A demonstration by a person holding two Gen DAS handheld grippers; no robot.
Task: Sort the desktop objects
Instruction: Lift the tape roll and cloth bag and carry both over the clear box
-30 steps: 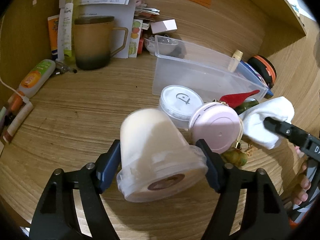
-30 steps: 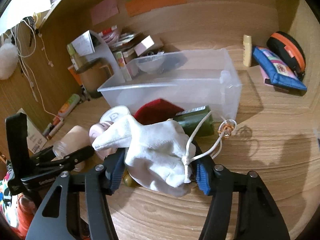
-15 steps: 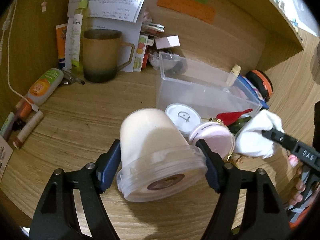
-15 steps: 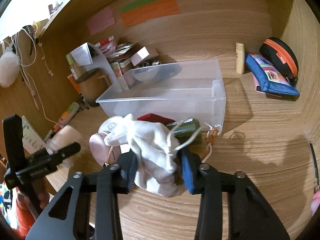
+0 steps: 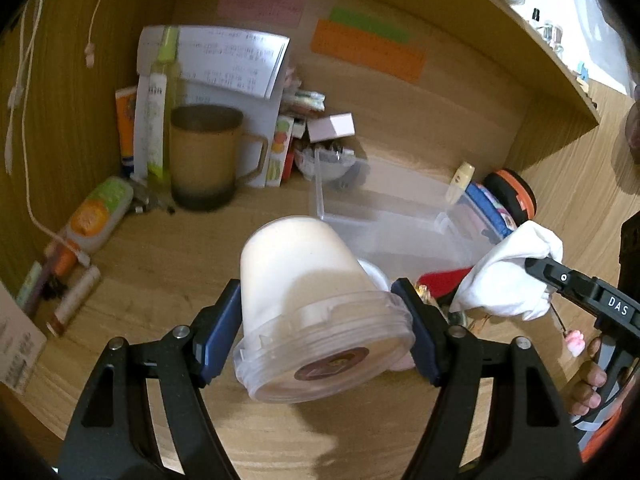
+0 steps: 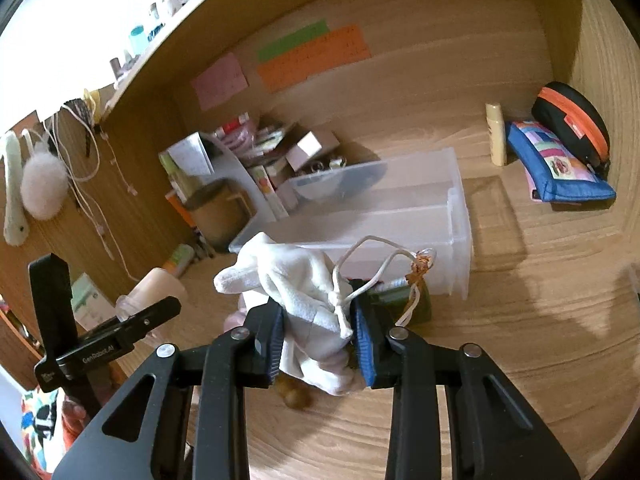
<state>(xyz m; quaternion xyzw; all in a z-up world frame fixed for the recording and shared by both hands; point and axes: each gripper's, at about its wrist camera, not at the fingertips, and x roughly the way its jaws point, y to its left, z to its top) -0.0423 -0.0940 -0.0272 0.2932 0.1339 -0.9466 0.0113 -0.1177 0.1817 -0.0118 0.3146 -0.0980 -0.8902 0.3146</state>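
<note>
My left gripper [image 5: 320,332] is shut on a cream plastic jar [image 5: 308,300] with a clear lid, held tilted above the wooden desk. My right gripper [image 6: 320,332] is shut on a white drawstring pouch [image 6: 304,296], lifted above the desk; the pouch also shows in the left wrist view [image 5: 508,276]. A clear plastic bin [image 6: 400,208] stands just beyond both grippers. A red item [image 5: 436,280] and a dark green item [image 6: 416,304] lie in front of the bin. The left gripper shows in the right wrist view [image 6: 132,320].
A brown mug [image 5: 204,156], papers and bottles stand at the back left. A sunscreen tube [image 5: 96,216] lies at left. A blue pouch [image 6: 556,168], an orange-zip black case [image 6: 572,120] and a small cream tube [image 6: 496,132] sit at the back right.
Both grippers have risen from the desk, carrying the jar and the pouch. The right gripper closed tighter on the pouch. The pink and white lidded jars are now mostly hidden.
</note>
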